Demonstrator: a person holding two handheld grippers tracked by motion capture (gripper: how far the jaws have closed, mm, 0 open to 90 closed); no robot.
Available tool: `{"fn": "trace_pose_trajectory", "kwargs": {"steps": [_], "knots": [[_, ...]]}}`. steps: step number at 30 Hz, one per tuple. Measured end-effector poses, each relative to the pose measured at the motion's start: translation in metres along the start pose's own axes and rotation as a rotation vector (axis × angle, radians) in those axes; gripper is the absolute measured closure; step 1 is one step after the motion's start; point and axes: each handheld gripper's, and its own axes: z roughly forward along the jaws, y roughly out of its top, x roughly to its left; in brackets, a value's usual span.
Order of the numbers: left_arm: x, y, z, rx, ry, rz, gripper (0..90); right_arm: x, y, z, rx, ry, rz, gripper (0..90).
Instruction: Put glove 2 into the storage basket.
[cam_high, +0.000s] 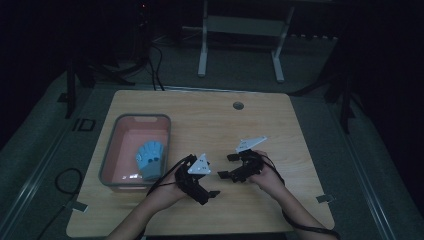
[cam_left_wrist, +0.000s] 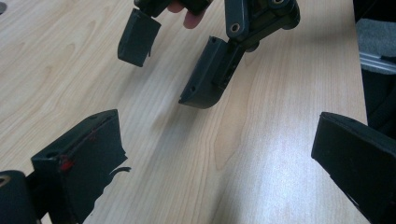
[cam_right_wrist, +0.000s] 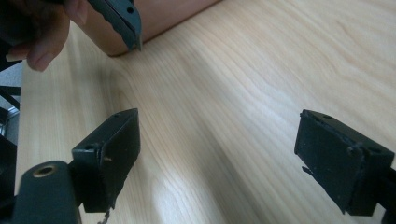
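Two black grippers over a pale wood-grain desk (cam_high: 280, 120)
Left gripper (cam_high: 212, 196) and right gripper (cam_high: 226, 165) hover with jaws wide apart, empty; blue ribbed glove (cam_high: 150, 158) lies in the grey-rimmed pink tray (cam_high: 111, 145).

Wooden surface (cam_high: 260, 120) in a dim room — bare pale grain across most of it.

A small round grommet hole (cam_high: 238, 105) sits near the far edge of the surface, right of centre. Beyond the far edge, on the grey floor (cam_high: 235, 75), stand the two white legs of a frame (cam_high: 202, 60) — dark cables (cam_high: 155, 70) trail to their left. A looped cable (cam_high: 67, 180) lies on the floor off the near left corner, and strips of tape (cam_high: 326, 198) mark the near corners.
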Motion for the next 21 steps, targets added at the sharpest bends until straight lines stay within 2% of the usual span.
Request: {"fn": "trace_pose_trajectory", "kwargs": {"steps": [1, 5, 7, 9, 14, 21], "knots": [[-0.002, -0.002, 0.005, -0.003, -0.007, 0.012, 2.5, -0.001, -0.003, 0.000, 0.000, 0.002, 0.005, 14.3], [-0.004, -0.007, 0.014, 0.001, -0.031, 0.013, 2.5, -0.003, -0.018, -0.004, -0.009, -0.001, 0.007, 14.2], [-0.006, -0.009, 0.018, 0.007, -0.030, 0.021, 2.6, -0.002, -0.022, -0.005, -0.014, -0.002, 0.005, 14.2], [-0.007, -0.011, 0.021, 0.002, -0.037, 0.015, 2.6, -0.002, -0.028, -0.008, -0.024, -0.011, -0.004, 14.1], [-0.009, -0.018, 0.029, 0.016, -0.053, 0.012, 2.6, -0.005, -0.041, -0.013, -0.026, -0.042, 0.020, 14.1], [-0.012, -0.025, 0.038, 0.013, -0.075, -0.001, 2.5, -0.007, -0.057, -0.018, -0.055, -0.050, 0.050, 14.1]]}}
